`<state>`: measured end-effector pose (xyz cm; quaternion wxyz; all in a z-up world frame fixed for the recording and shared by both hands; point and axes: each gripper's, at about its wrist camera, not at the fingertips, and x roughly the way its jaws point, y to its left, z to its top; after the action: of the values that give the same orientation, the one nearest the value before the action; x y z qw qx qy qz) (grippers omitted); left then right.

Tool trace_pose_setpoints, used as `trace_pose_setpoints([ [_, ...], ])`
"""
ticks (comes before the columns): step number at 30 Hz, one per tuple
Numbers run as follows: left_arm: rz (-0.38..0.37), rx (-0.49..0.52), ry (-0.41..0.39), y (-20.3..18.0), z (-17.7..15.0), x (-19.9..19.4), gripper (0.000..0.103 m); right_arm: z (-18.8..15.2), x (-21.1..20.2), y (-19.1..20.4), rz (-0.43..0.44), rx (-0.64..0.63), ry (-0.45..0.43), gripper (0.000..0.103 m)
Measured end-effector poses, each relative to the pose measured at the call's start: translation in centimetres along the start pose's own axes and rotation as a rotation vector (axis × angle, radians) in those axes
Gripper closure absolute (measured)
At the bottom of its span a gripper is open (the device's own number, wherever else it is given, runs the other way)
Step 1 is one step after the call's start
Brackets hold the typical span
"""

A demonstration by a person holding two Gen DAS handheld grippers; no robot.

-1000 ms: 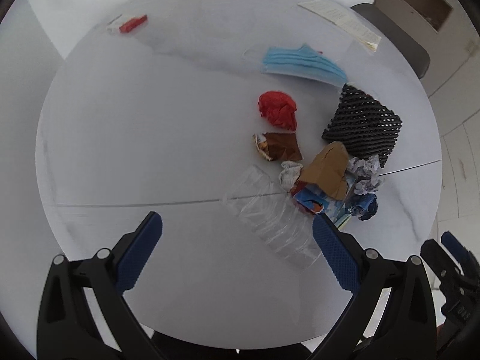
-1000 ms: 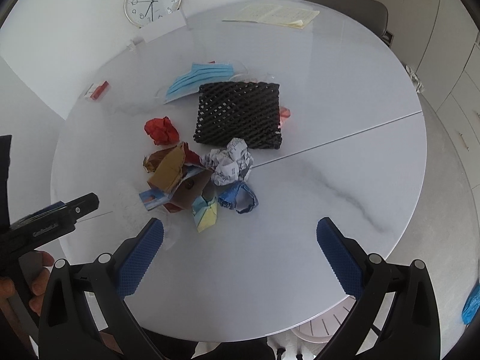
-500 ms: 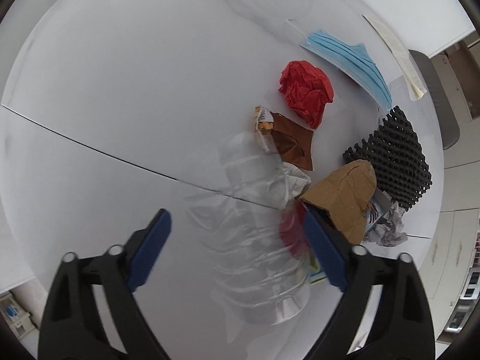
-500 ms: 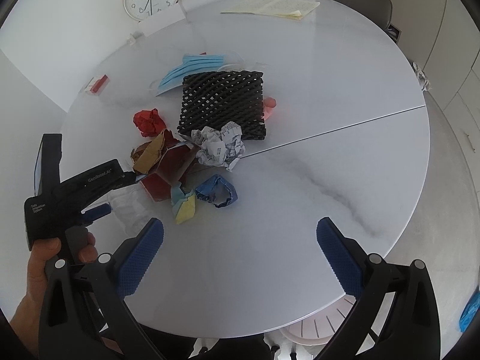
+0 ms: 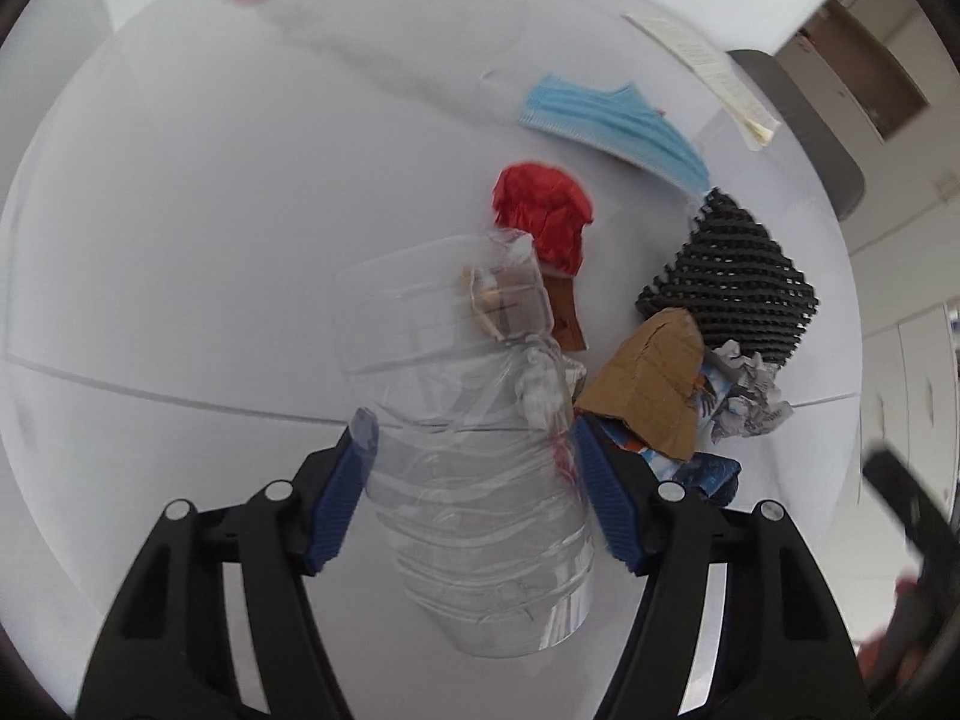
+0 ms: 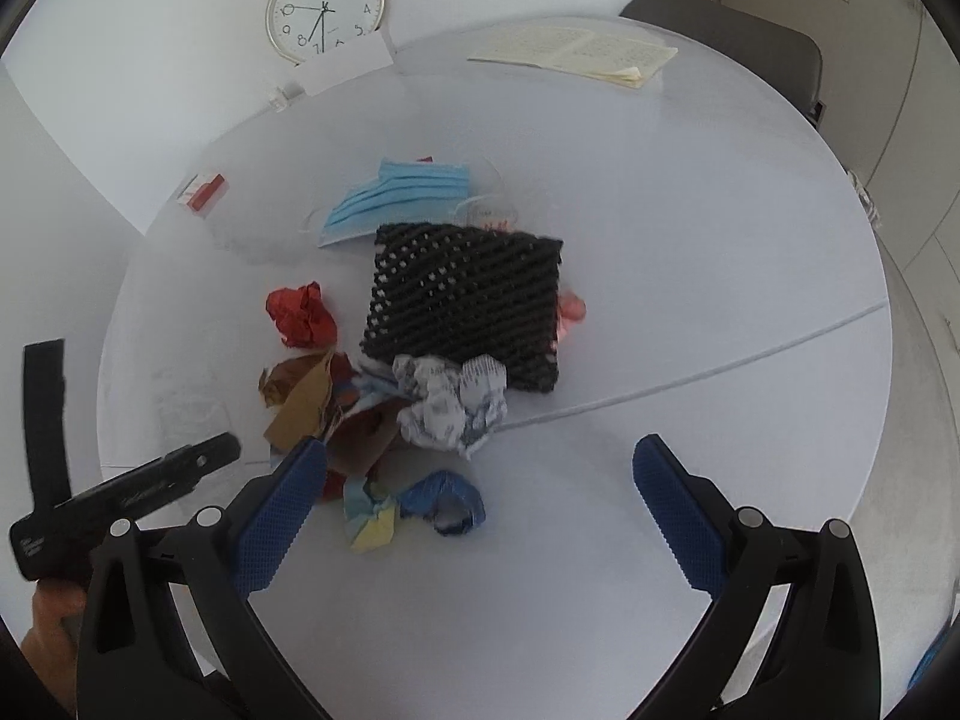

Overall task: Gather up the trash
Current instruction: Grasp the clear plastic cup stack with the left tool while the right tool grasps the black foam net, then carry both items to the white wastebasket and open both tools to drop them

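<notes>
On a round white table (image 6: pixel 690 252), the left gripper (image 5: pixel 474 480) comes down over a crushed clear bottle (image 5: pixel 474 468), its blue pads (image 5: pixel 339 498) closing on either side of the plastic; whether they already press on it cannot be told, as the picture is blurred. The bottle lies at the near edge of a litter pile, its far end overlapping a brown wrapper (image 5: pixel 564 312) just below a red paper ball (image 5: pixel 546 216). To the right sit a cardboard scrap (image 5: pixel 648 384), black foam mesh (image 5: pixel 726 276) and a crumpled newspaper ball (image 5: pixel 750 402), with a blue face mask (image 5: pixel 606 120) beyond.

The right gripper (image 6: pixel 480 510) hovers released above the same pile, jaws wide with nothing gripped; a blue scrap (image 6: pixel 447 501) and a yellow-and-blue wad (image 6: pixel 372 519) lie on the table between them. A hand (image 6: pixel 51 618) holds the left tool at lower left. A wall clock (image 6: pixel 324 6) and a booklet (image 6: pixel 576 51) mark the far side.
</notes>
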<state>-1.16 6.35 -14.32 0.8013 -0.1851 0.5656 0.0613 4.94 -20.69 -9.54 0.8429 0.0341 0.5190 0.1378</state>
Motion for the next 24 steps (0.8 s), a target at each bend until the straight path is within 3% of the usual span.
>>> trace_pose_setpoints([
  [7,-0.018,0.122,-0.048,1.8,2.1,-3.8,0.038,6.1,6.5,-1.8,0.009,-0.085,0.036,0.014],
  [9,-0.02,0.147,-0.055,2.4,2.6,-4.5,0.038,7.0,8.2,-2.6,0.011,-0.071,0.061,0.014],
  [13,-0.019,0.199,-0.053,3.6,3.5,-5.1,0.038,8.0,10.0,-3.8,0.108,0.02,0.08,0.016],
  [15,-0.031,0.215,-0.046,4.1,4.0,-5.0,0.038,8.1,10.2,-3.6,0.129,0.036,0.089,0.045],
  [18,-0.035,0.236,-0.036,4.5,4.6,-4.7,0.038,8.0,9.9,-3.5,0.155,0.088,0.092,0.073],
  [20,-0.035,0.244,-0.029,4.7,5.1,-4.4,0.038,7.9,9.1,-3.2,0.133,0.099,0.076,0.084],
  [24,-0.048,0.272,-0.037,4.6,5.7,-4.5,0.038,7.6,6.2,-2.2,0.131,0.127,0.003,0.087],
])
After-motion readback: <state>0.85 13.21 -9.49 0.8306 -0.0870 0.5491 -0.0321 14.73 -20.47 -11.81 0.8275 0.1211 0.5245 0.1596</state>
